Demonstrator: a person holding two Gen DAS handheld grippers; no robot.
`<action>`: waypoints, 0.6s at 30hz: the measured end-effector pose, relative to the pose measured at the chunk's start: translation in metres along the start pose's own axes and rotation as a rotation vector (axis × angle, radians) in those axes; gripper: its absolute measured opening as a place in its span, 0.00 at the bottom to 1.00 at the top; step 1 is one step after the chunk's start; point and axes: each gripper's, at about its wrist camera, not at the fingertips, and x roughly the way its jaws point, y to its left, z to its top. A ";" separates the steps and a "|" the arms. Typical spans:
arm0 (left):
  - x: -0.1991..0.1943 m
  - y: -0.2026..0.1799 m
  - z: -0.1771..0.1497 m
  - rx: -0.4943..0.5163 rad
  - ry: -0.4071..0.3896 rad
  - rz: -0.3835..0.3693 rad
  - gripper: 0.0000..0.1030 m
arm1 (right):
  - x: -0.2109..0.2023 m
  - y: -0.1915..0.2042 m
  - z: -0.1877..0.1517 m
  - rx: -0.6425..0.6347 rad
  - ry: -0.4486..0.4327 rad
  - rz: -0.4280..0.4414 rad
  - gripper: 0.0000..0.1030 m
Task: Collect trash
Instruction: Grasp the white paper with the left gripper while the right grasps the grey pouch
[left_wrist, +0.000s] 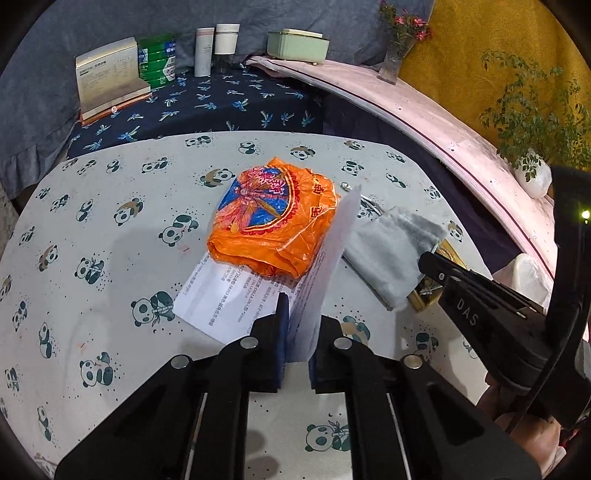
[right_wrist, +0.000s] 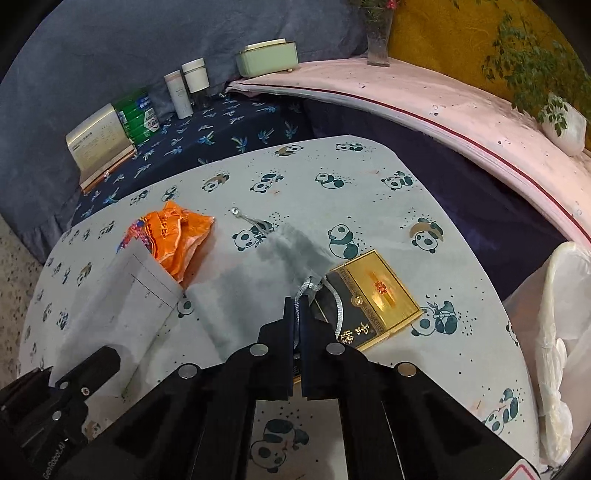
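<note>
My left gripper (left_wrist: 295, 314) is shut on a white printed paper (left_wrist: 229, 299); one side of the sheet stands up between the pads. An orange plastic bag (left_wrist: 273, 218) lies crumpled on the paper's far end. To its right a grey cloth pouch (left_wrist: 391, 247) lies flat on the table. My right gripper (right_wrist: 296, 310) is shut on the pouch (right_wrist: 258, 284) at its drawstring end, and the silver cord runs between the pads. A gold and black box (right_wrist: 373, 295) lies just right of that grip. The right wrist view also shows the orange bag (right_wrist: 173, 236) and the paper (right_wrist: 122, 295).
The panda-print tablecloth (right_wrist: 369, 177) covers a rounded table. A white plastic bag (right_wrist: 557, 332) hangs open off its right edge. Behind, on dark blue cloth, stand a book (left_wrist: 110, 81), a green can (left_wrist: 157, 61) and two bottles (left_wrist: 214, 48). A pink ledge (left_wrist: 424, 107) carries a vase and a potted plant.
</note>
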 end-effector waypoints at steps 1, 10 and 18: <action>-0.002 -0.001 -0.001 -0.002 -0.001 -0.001 0.07 | -0.003 0.000 0.000 0.002 -0.005 0.003 0.02; -0.030 -0.017 -0.008 0.007 -0.020 -0.015 0.05 | -0.059 -0.004 -0.003 0.011 -0.075 0.034 0.02; -0.066 -0.046 -0.015 0.038 -0.055 -0.051 0.05 | -0.115 -0.018 -0.015 0.014 -0.136 0.037 0.02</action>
